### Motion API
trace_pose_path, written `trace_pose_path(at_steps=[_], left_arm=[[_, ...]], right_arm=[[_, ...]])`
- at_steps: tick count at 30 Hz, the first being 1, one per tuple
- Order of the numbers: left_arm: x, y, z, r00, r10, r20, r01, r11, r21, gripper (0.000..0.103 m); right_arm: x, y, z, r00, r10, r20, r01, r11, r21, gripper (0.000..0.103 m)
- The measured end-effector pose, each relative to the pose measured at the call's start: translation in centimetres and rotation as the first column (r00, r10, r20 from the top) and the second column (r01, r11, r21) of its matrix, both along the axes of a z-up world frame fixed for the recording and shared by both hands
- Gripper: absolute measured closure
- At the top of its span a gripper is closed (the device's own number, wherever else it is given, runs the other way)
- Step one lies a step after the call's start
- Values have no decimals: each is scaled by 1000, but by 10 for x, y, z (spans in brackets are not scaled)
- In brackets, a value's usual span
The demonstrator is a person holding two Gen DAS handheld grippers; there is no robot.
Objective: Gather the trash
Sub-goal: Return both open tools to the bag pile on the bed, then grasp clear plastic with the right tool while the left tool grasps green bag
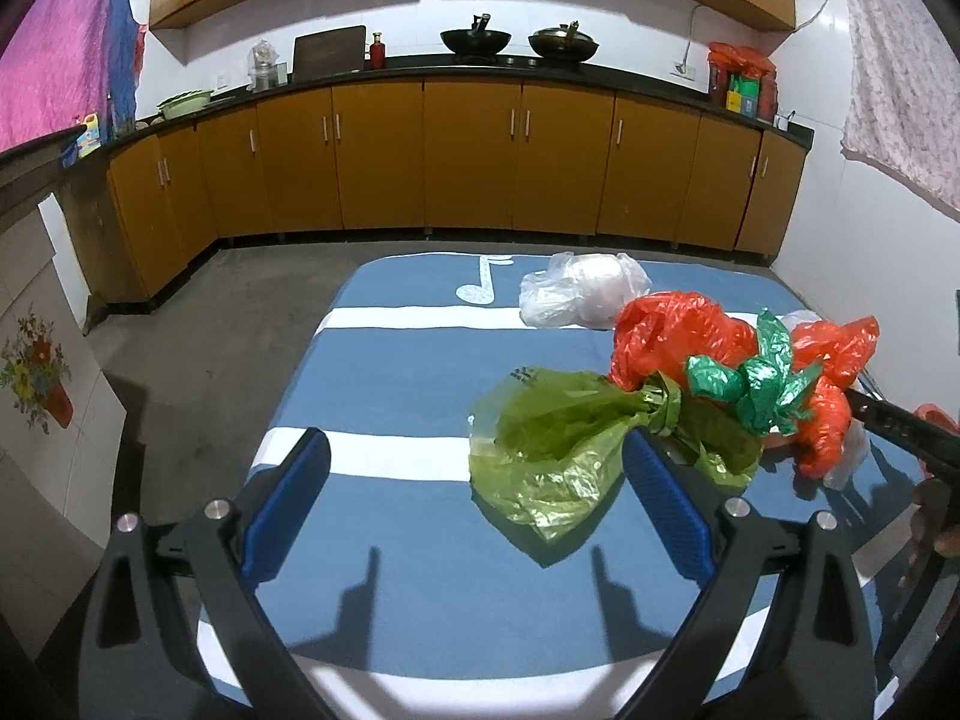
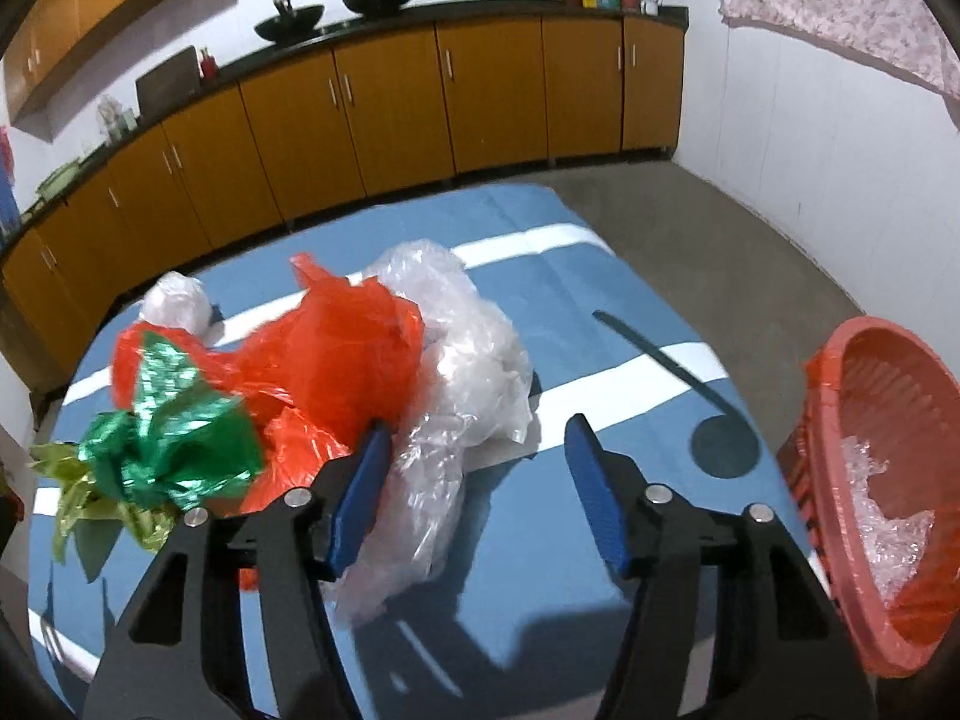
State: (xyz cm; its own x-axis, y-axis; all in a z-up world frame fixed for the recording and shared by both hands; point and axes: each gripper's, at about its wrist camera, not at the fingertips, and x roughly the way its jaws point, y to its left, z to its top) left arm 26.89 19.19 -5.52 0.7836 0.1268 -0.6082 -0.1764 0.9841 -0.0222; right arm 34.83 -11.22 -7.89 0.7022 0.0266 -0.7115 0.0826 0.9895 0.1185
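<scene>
- Trash is lying bunched on the blue striped surface (image 1: 420, 396): an olive-green plastic bag (image 1: 558, 450), a red plastic bag (image 2: 342, 354), a shiny green wrapper (image 2: 174, 438), and a big clear plastic bag (image 2: 468, 396).
- A smaller clear bag (image 1: 576, 297) is sitting apart from the bunch, toward the far edge near a white music-note mark.
- The left hand-held gripper (image 1: 480, 480) is hovering over the surface with its blue pads spread wide; nothing is lying between them, and the olive-green bag is sitting just beside the right pad.
- The right hand-held gripper (image 2: 480, 480) is pointing down at the clear plastic bag; its jaws are standing partly apart, the left pad is right against the crumpled plastic, and the right pad is clear of it, so nothing is being pinched.
- A red basket (image 2: 840, 480) is standing at the right edge of the surface, holding some crumpled clear plastic (image 2: 882, 516).
</scene>
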Motion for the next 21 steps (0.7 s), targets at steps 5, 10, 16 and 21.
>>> trace_pose_path(at_steps=[5, 10, 16, 21], left_arm=[[7, -7, -1, 1000, -26, 0, 26, 1000, 4, 7], [17, -19, -2, 999, -51, -2, 51, 998, 24, 7], [24, -30, -3, 997, -77, -1, 77, 997, -17, 7], [25, -46, 0, 994, -107, 12, 107, 994, -5, 7]], right_arm=[[4, 3, -8, 998, 39, -53, -39, 999, -9, 73], [-9, -8, -5, 999, 14, -45, -15, 1000, -5, 86], [-29, -28, 2, 999, -35, -8, 35, 999, -16, 89], [-40, -41, 4, 997, -80, 11, 80, 996, -47, 89]])
